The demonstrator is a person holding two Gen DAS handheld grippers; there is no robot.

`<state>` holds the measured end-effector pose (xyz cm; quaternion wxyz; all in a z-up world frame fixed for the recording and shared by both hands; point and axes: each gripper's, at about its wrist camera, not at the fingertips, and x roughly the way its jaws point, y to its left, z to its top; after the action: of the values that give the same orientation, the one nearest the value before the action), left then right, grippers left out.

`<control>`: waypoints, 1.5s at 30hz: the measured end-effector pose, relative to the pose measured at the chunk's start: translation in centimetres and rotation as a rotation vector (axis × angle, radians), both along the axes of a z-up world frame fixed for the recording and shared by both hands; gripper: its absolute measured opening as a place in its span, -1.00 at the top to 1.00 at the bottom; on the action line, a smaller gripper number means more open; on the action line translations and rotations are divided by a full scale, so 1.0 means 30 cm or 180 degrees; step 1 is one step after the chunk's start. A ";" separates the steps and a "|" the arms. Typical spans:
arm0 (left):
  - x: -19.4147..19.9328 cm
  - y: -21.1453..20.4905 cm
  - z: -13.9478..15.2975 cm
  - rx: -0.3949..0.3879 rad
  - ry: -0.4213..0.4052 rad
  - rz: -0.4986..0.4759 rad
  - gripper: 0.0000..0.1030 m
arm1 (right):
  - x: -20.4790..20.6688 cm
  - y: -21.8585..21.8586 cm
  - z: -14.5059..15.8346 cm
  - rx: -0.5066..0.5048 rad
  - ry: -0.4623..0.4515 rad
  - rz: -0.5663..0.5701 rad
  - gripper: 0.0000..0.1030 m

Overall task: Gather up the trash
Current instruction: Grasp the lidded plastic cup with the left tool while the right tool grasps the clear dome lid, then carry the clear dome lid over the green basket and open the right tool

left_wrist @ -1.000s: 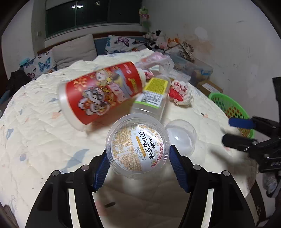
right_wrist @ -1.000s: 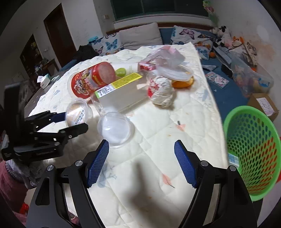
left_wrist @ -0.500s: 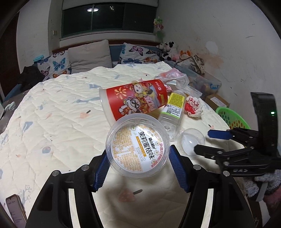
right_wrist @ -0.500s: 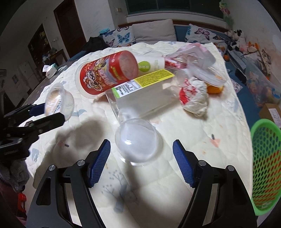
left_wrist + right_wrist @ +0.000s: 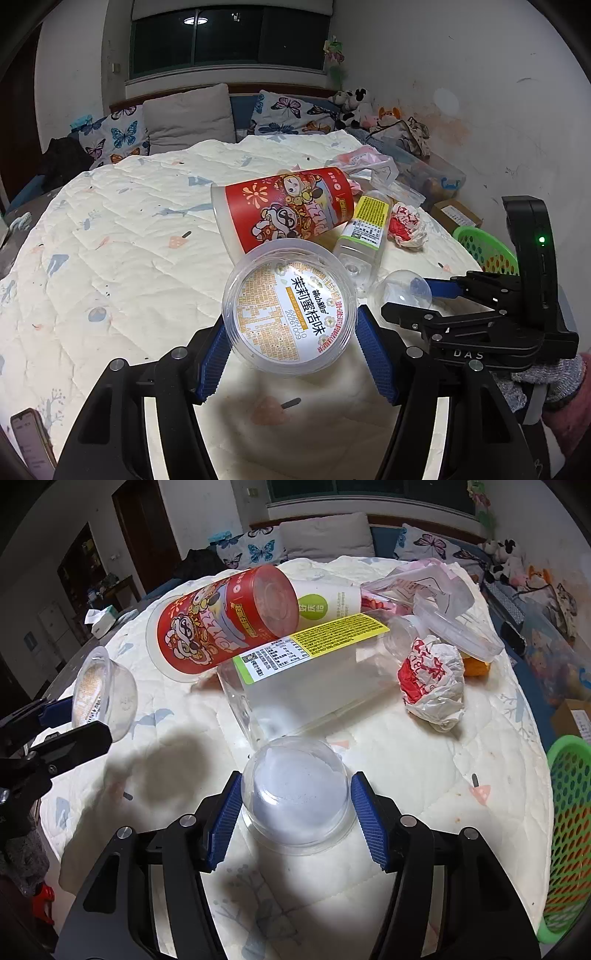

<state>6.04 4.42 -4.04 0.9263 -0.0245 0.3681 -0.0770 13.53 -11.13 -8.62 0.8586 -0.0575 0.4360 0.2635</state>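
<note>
Left gripper (image 5: pixel 290 345) is raised above the quilted white table cover (image 5: pixel 122 258), clenched on a clear round plastic cup with printed lid (image 5: pixel 290 310). Right gripper (image 5: pixel 295 818) sits low, blue pads (image 5: pixel 367 825) flanking a clear plastic dome lid (image 5: pixel 295 794) resting there; contact cannot be told.

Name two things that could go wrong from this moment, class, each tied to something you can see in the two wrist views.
1. The right gripper brackets the clear dome lid on its smooth curved sides; as the pads close, it may squirt out.
2. The left gripper holds the clear plastic cup tilted, only by its rim sides; it could slip on the way to the green basket.
</note>
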 end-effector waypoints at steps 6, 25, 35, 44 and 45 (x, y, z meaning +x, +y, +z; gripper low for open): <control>0.002 -0.019 0.011 -0.0003 -0.0021 -0.0037 -0.23 | -0.024 -0.032 0.018 0.0074 -0.0014 -0.0027 -0.16; 0.043 -0.267 0.071 0.0015 -0.0106 -0.0502 -0.23 | -0.079 -0.423 0.124 0.0143 -0.0253 -0.0788 -0.16; 0.123 -0.496 0.088 0.0034 -0.0076 -0.0878 -0.23 | -0.072 -0.775 0.092 -0.0030 -0.0219 -0.1493 -0.17; 0.181 -0.656 0.102 0.0067 -0.0057 -0.1118 -0.23 | -0.061 -0.974 0.028 -0.0053 -0.0106 -0.1863 -0.17; 0.185 -0.675 0.103 0.0074 -0.0055 -0.1141 -0.23 | -0.057 -0.983 0.027 -0.0050 -0.0099 -0.1876 -0.17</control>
<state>11.58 -15.84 -0.95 0.9011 0.0530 0.3595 -0.2368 11.83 -40.61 -7.80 0.9042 0.0609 0.4228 -0.0016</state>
